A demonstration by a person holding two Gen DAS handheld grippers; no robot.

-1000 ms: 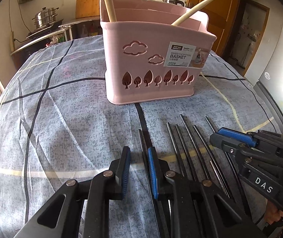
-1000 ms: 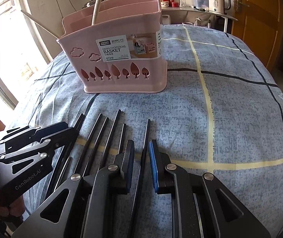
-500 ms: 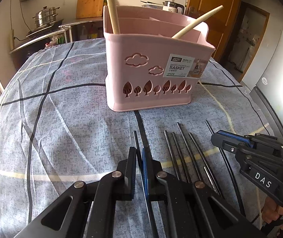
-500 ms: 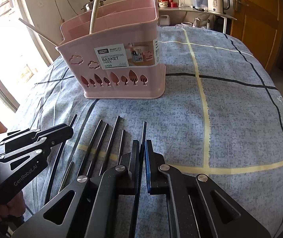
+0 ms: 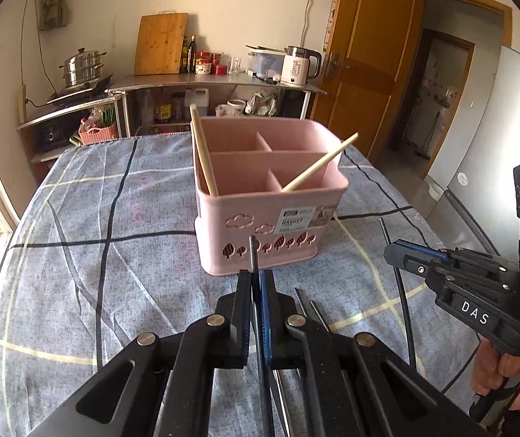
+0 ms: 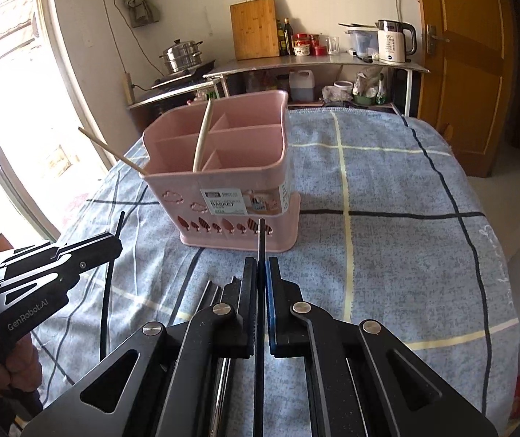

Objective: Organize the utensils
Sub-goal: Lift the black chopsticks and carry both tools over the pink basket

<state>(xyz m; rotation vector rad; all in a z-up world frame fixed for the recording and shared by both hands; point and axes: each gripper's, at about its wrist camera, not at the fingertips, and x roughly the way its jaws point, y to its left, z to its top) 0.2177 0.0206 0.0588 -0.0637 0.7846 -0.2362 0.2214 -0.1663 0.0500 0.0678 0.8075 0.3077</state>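
My left gripper (image 5: 256,278) is shut on a dark metal chopstick (image 5: 252,251), held off the cloth with its tip toward the pink divided basket (image 5: 223,215). The right gripper (image 6: 260,265) is likewise shut on a second dark chopstick (image 6: 261,236), lifted in front of the same basket (image 6: 172,185). Each gripper also shows in the other's view, the right gripper (image 5: 391,249) on the right and the left gripper (image 6: 116,242) on the left, each with its chopstick hanging through it. Two pale wooden chopsticks (image 5: 201,153) lean in the basket's compartments. More dark chopsticks (image 5: 310,309) lie on the cloth below.
The table wears a blue-grey cloth with dark and cream stripes (image 5: 107,247). Behind it a steel counter (image 5: 216,82) carries a kettle, jars and a cutting board, with a steamer pot (image 5: 81,67) to its left. A wooden door (image 6: 467,73) and a fridge (image 5: 496,145) stand at the right.
Both grippers closed on a dark chopstick each and rose with it off the cloth. The views now look down into the basket's compartments.
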